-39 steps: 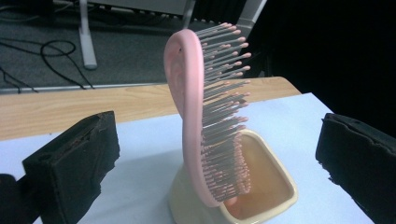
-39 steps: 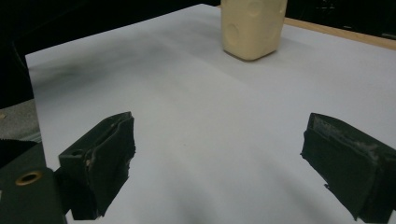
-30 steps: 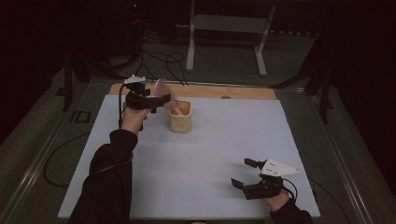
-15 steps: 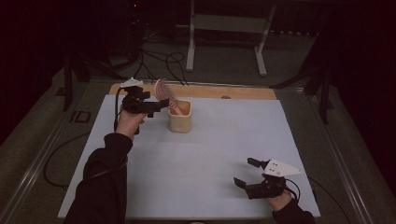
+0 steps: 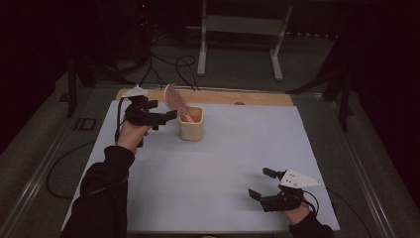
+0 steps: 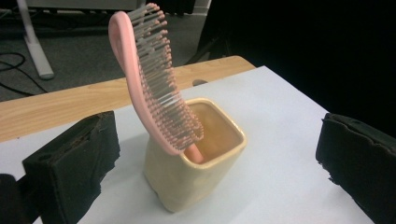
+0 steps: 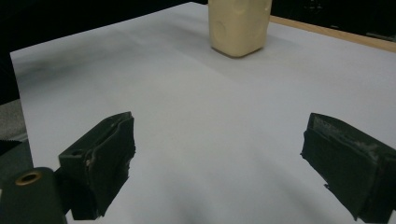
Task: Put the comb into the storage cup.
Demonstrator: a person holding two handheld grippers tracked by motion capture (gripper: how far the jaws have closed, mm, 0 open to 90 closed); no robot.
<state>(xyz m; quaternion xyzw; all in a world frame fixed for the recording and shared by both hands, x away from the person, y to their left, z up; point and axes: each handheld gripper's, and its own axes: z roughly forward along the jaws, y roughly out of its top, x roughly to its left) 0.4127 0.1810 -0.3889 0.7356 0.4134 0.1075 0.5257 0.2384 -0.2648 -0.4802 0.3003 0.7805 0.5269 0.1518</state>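
Observation:
A pink hairbrush (image 5: pixel 176 101) (image 6: pixel 147 79) stands handle-down in a cream square cup (image 5: pixel 191 124) (image 6: pixel 191 165) at the back left of the white table sheet (image 5: pixel 218 168), with its head leaning out over the rim. My left gripper (image 5: pixel 166 118) (image 6: pixel 217 163) hovers just left of the cup, open, its jaws wide on either side with nothing held. My right gripper (image 5: pixel 261 183) (image 7: pixel 219 158) rests open near the front right edge, pointing across the sheet at the cup (image 7: pixel 239 25).
A wooden strip (image 5: pixel 247 97) runs along the table's far edge. Cables (image 5: pixel 168 62) and a white stand's legs (image 5: pixel 237 47) lie on the floor beyond. A cable (image 5: pixel 54 171) trails off the left side.
My left gripper has drawn back slightly left from the cup, leaving the hairbrush standing in it. The right gripper has barely moved.

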